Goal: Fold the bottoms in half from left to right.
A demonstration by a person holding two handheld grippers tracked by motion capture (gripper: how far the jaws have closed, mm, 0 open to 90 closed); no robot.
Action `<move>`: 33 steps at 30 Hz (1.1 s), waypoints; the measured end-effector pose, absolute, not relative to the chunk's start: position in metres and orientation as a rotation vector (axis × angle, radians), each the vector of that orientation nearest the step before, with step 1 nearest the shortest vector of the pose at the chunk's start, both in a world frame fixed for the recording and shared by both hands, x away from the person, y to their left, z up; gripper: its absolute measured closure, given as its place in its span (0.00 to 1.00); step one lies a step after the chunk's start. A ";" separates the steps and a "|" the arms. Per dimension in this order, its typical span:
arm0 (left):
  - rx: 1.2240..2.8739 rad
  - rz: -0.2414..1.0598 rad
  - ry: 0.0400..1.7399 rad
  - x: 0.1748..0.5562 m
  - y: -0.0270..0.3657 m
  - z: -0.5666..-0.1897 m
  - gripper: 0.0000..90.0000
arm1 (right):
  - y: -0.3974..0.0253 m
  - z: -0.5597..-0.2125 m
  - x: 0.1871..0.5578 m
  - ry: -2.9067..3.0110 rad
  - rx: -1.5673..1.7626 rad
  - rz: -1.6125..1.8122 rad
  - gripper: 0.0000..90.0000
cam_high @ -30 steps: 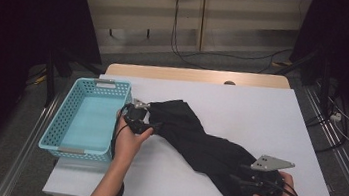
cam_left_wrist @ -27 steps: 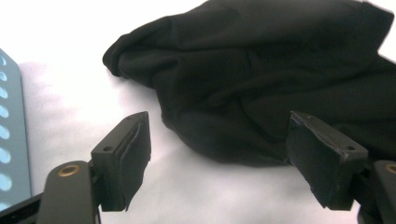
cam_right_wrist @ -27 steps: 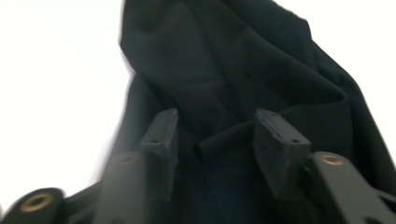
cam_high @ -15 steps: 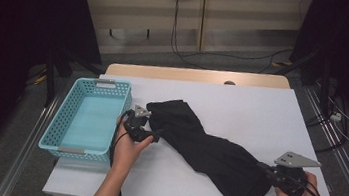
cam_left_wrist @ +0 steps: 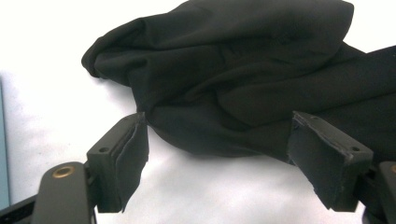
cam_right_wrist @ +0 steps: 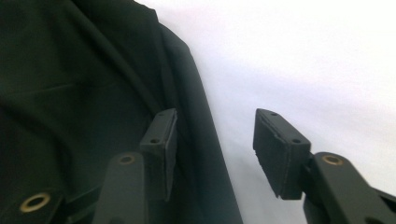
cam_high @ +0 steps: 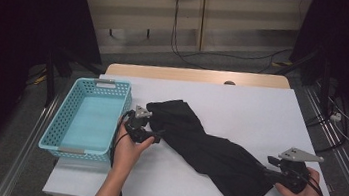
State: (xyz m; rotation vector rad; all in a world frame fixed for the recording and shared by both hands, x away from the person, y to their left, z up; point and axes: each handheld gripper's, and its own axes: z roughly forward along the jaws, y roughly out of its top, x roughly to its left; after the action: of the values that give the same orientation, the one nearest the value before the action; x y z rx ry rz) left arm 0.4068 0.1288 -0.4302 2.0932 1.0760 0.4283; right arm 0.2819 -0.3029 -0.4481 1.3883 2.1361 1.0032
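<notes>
A black cloth [cam_high: 206,147] lies stretched diagonally across the white table [cam_high: 247,107], bunched at its upper left end. My left gripper [cam_high: 155,137] sits at that bunched end. In the left gripper view it [cam_left_wrist: 219,133] is open, with the cloth's rounded fold [cam_left_wrist: 224,74] lying just ahead of and between the jaws. My right gripper [cam_high: 269,171] is at the cloth's lower right edge. The right gripper view shows it [cam_right_wrist: 215,123] open too, one jaw over the cloth's hem [cam_right_wrist: 93,93] and the other over bare table.
A light blue plastic basket [cam_high: 126,103] stands with nothing in it at the table's left edge, just left of my left hand. Bare white table stretches behind and to the right of the cloth. Cables run over the floor beyond the table.
My right gripper has moved right, from on top of the cloth to its right edge, and the cloth now lies longer. My left gripper has shifted slightly toward me.
</notes>
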 end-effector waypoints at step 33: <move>2.074 0.368 1.055 0.399 0.132 -0.429 0.18 | -0.340 -0.437 0.362 2.135 1.472 0.843 0.96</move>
State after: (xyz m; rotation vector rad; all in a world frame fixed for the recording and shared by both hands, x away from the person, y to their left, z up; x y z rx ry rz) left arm 0.3991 0.1317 -0.4291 2.0740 1.0548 0.3684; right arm 0.3619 -0.3402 -0.4372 1.4715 2.1351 0.8428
